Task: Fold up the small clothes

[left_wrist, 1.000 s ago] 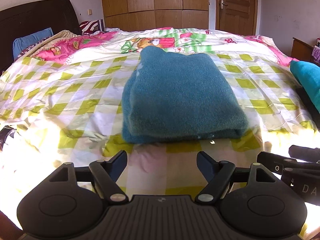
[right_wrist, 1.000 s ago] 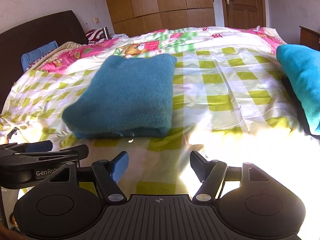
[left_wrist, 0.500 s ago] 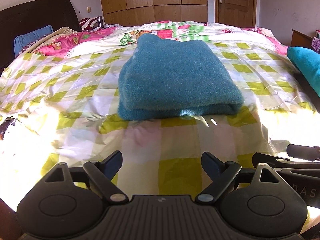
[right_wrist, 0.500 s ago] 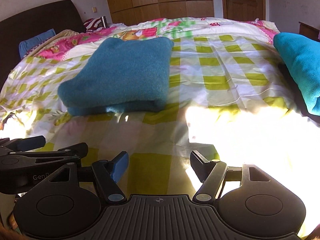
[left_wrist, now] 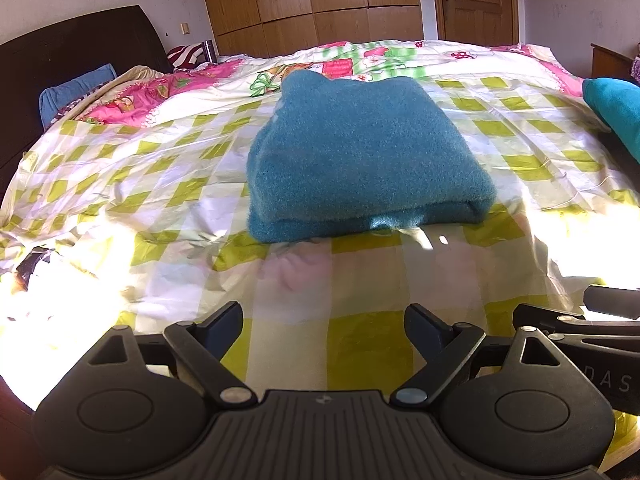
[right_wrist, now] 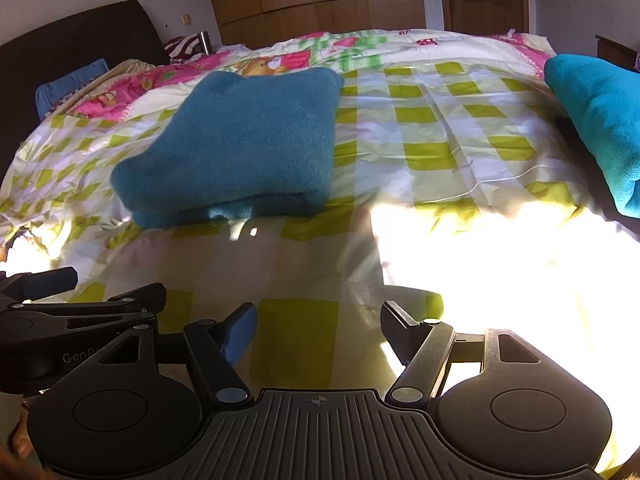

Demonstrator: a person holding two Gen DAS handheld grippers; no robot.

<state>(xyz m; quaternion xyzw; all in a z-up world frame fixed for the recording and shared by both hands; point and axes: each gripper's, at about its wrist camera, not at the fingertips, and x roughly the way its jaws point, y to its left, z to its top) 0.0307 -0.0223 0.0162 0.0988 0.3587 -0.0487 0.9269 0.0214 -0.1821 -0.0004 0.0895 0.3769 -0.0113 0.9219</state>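
A folded teal fleece garment (left_wrist: 360,160) lies flat on the checked bedspread (left_wrist: 168,184), straight ahead in the left wrist view and up to the left (right_wrist: 240,148) in the right wrist view. My left gripper (left_wrist: 324,326) is open and empty, held well short of the garment's near edge. Beside it my right gripper (right_wrist: 318,330) is also open with nothing between its fingers. The left gripper (right_wrist: 52,300) shows at the left edge of the right wrist view, and the right gripper (left_wrist: 592,320) at the right edge of the left one.
Another teal fleece piece (right_wrist: 596,120) lies at the bed's right edge. Pillows and a dark headboard (left_wrist: 60,64) stand at the far left. Wooden wardrobes (left_wrist: 320,0) and a door (left_wrist: 476,0) are behind the bed. Strong sunlight washes out the near bedspread (right_wrist: 500,260).
Both grippers have drawn back from the folded garment and stayed open. The garment has not moved.
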